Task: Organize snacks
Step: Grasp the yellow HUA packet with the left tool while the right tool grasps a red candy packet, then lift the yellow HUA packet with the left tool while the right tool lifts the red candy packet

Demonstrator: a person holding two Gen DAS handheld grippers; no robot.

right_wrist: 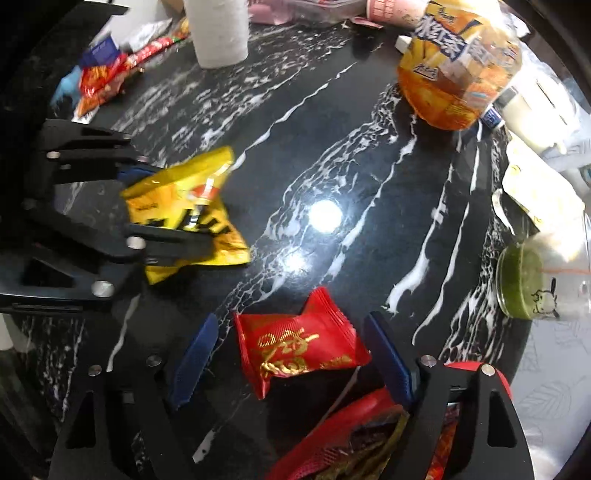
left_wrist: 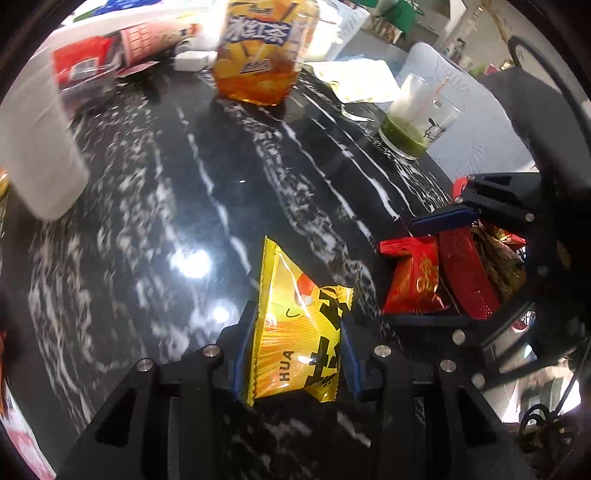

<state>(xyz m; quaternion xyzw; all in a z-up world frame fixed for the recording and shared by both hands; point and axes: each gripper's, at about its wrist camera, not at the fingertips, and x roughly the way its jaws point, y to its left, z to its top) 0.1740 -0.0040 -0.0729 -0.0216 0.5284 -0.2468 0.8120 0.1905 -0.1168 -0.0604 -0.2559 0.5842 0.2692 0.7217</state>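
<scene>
Two snack packets in play on the black marbled table (right_wrist: pixel 369 155). Yellow packet (left_wrist: pixel 299 325) — clamped between the blue pads of the left gripper (left_wrist: pixel 295 332), upper end projecting past the fingertips. Red packet (right_wrist: pixel 299 350) — lying flat on the table between the widely parted fingers of the right gripper (right_wrist: pixel 291 350), neither pad touching it. Red mesh basket (right_wrist: pixel 332 443) — just beside the red packet at the table edge, holding what appear to be further wrappers, blurred. Iced-tea bottle (left_wrist: pixel 258 55), paper roll (right_wrist: pixel 219 29) and glass of green drink (left_wrist: pixel 417 118) stand well apart, further back.
</scene>
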